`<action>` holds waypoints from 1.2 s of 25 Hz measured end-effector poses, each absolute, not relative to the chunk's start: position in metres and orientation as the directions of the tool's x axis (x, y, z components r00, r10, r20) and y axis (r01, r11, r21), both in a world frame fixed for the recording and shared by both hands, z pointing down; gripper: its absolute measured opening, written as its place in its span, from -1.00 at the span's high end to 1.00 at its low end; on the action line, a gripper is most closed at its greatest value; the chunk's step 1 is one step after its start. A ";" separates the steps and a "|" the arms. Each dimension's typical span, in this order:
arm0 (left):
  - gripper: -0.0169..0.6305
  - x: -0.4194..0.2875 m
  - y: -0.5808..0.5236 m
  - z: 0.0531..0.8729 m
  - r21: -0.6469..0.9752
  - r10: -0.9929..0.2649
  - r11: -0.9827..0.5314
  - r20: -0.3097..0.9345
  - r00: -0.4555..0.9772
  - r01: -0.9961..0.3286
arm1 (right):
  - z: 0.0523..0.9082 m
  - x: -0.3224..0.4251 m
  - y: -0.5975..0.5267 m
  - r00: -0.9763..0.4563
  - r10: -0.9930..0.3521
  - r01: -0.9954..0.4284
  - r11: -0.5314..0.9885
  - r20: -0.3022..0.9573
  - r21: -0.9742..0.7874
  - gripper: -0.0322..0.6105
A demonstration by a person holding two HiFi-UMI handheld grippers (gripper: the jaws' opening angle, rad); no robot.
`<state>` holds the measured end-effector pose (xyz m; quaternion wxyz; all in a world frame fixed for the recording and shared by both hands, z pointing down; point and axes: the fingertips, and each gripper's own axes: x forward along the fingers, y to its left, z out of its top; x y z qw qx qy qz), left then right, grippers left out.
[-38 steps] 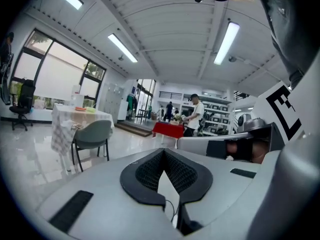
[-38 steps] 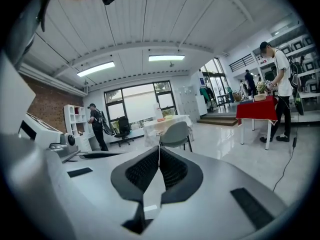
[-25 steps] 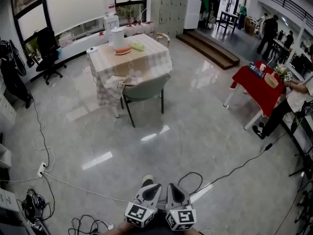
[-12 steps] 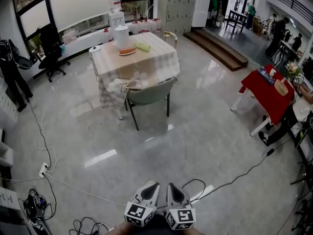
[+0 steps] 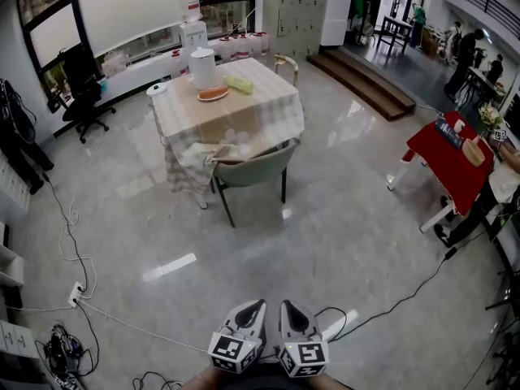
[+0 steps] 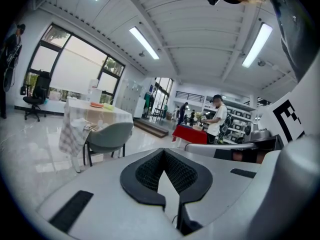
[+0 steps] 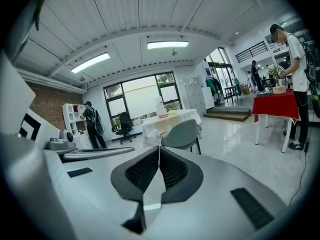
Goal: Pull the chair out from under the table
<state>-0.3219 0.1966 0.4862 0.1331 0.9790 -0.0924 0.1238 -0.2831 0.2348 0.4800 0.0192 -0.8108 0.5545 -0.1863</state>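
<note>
A grey-green chair (image 5: 257,167) on dark legs stands pushed in at the near side of a table (image 5: 183,112) under a checked cloth, far ahead of me across the floor. The same chair (image 6: 107,136) shows small in the left gripper view, and the chair (image 7: 181,133) in the right gripper view. My left gripper (image 5: 253,309) and right gripper (image 5: 292,309) sit side by side at the bottom of the head view, both shut and empty, pointing toward the chair. On the table stand a white jug (image 5: 202,68) and a plate (image 5: 213,94).
Cables (image 5: 75,250) trail over the shiny floor at left and at right. A red-clothed table (image 5: 455,162) stands at right with a person beside it (image 7: 296,59). A black office chair (image 5: 81,96) is at back left. Steps (image 5: 366,88) rise at the back right.
The table and chair have drawn closer in the head view and shifted slightly right. Both grippers keep their place at the bottom edge, still shut.
</note>
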 end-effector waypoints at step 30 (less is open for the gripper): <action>0.92 -0.265 0.072 0.482 0.228 -0.135 -0.954 0.249 0.959 -0.194 | 0.479 -0.239 0.113 0.311 -0.917 -0.884 -0.376 0.252 -0.277 0.86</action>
